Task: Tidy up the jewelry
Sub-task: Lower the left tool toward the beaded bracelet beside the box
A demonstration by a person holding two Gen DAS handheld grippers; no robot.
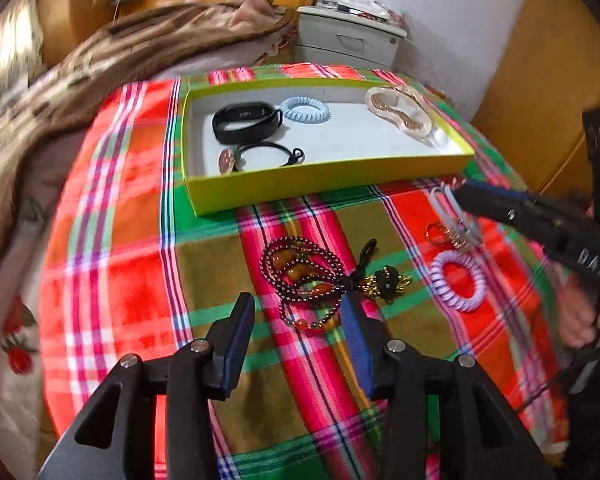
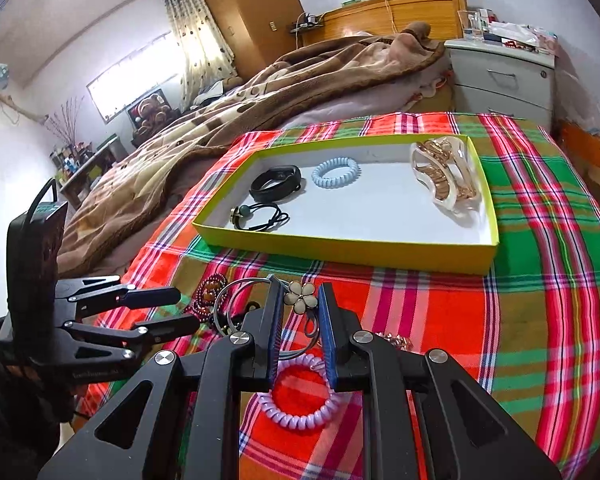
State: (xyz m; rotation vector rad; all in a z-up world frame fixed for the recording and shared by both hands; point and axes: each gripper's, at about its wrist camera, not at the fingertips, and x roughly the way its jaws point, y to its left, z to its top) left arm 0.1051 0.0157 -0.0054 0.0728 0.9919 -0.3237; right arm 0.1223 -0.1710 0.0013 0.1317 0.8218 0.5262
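A yellow-green tray [image 1: 320, 184] [image 2: 340, 248] on the plaid cloth holds a black fitness band [image 1: 246, 120], a blue spiral hair tie [image 1: 304, 109], a black hair tie with a round charm [image 1: 268, 156] and a clear hair claw [image 1: 400, 114]. In front of it lie a dark red bead necklace [image 1: 300, 276], a black-and-gold piece [image 1: 384, 280] and a purple spiral hair tie [image 1: 458, 280] [image 2: 300, 400]. My left gripper [image 1: 298, 308] [image 2: 188, 307] stands open just over the necklace. My right gripper [image 2: 300, 294] [image 1: 462, 194] is shut on a grey hair band with a flower [image 2: 298, 296], lifted off the cloth.
A small gold chain [image 1: 448, 236] [image 2: 396, 340] lies by the purple tie. The plaid cloth [image 2: 540, 320] covers a bed with a brown blanket [image 2: 260, 92] on the left. A grey nightstand [image 2: 504, 80] stands behind the tray.
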